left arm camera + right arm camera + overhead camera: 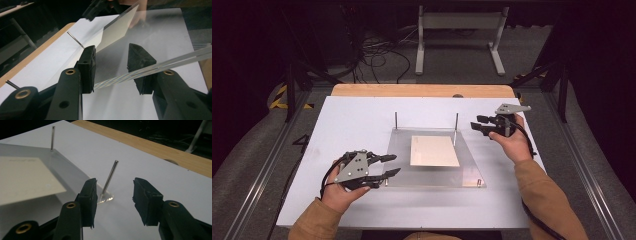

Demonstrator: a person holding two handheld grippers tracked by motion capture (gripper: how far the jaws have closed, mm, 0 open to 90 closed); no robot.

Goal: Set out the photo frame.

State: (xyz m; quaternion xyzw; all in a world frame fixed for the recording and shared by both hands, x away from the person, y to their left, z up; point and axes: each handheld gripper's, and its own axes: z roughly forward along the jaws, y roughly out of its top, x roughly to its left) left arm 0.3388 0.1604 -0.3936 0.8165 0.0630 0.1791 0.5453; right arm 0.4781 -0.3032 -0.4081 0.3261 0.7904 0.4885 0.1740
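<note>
Setting: a person is sitting at a white table with a wooden far edge, holding a black two-jaw gripper in each hand; tan sleeves are entering from the bottom of the high view.

Clear plate: a transparent square plate is lying at the middle of the table, with a pale cream sheet resting on or under it (I cannot tell which).

Pins: two thin metal pins are standing upright at the plate's far corners; in the right gripper view the nearer pin is leaning slightly in the picture, planted in the plate's corner.

Left gripper: the left gripper is sitting at the plate's near left corner, pointing right. In the left gripper view its jaws are standing apart with the plate's edge running across between them, passing in front of the right-hand pad and meeting the left-hand one (the pads do not look pressed onto it).

Right gripper: the right gripper is hovering just right of the plate's far right corner, pointing left. Its jaws are standing apart with nothing held; the pin is showing beyond the gap between them.

Floor: grey carpet, cables and a white frame are lying beyond the table.
</note>
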